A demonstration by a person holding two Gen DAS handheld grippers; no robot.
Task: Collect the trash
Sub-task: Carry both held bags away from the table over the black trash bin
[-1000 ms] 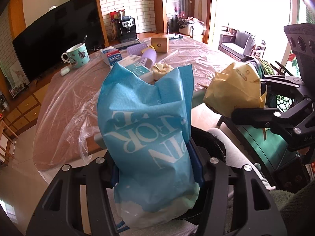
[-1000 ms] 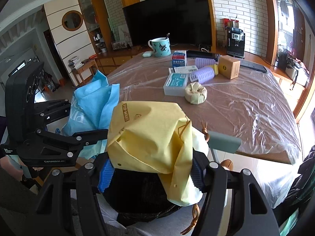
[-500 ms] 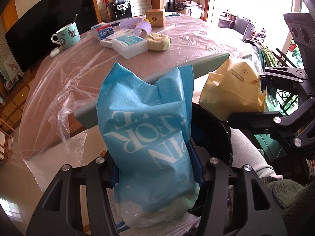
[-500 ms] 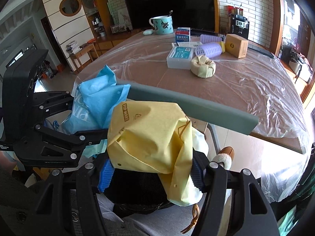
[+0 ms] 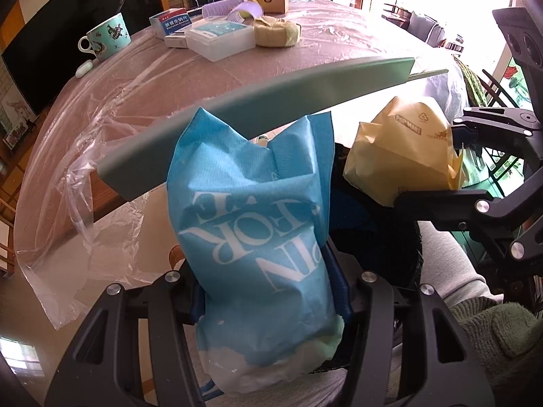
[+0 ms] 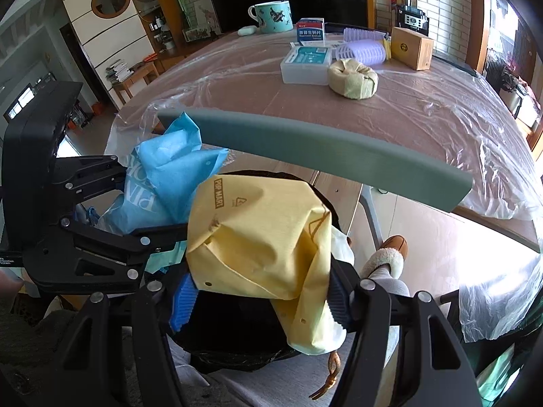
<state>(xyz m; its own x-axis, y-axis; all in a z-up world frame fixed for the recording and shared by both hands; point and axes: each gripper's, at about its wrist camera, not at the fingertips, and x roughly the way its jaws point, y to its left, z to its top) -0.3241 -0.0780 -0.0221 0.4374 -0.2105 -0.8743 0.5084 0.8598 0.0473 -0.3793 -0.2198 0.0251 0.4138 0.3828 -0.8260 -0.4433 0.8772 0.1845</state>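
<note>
The left gripper (image 5: 268,291) pinched a blue bag (image 5: 258,224) with big white letters, seen upside down. The right gripper (image 6: 261,291) pinched a yellow bag (image 6: 261,240) marked "POP MART". Both bags hung over a black bin (image 6: 234,352), off the tabletop's (image 6: 258,88) near edge.

Grey chair backrest (image 5: 258,101) bars way ahead; table (image 6: 237,78) beyond.

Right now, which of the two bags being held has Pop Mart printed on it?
The yellow bag, gripped by the right gripper. The blue bag in the left gripper carries large white lettering instead.
</note>
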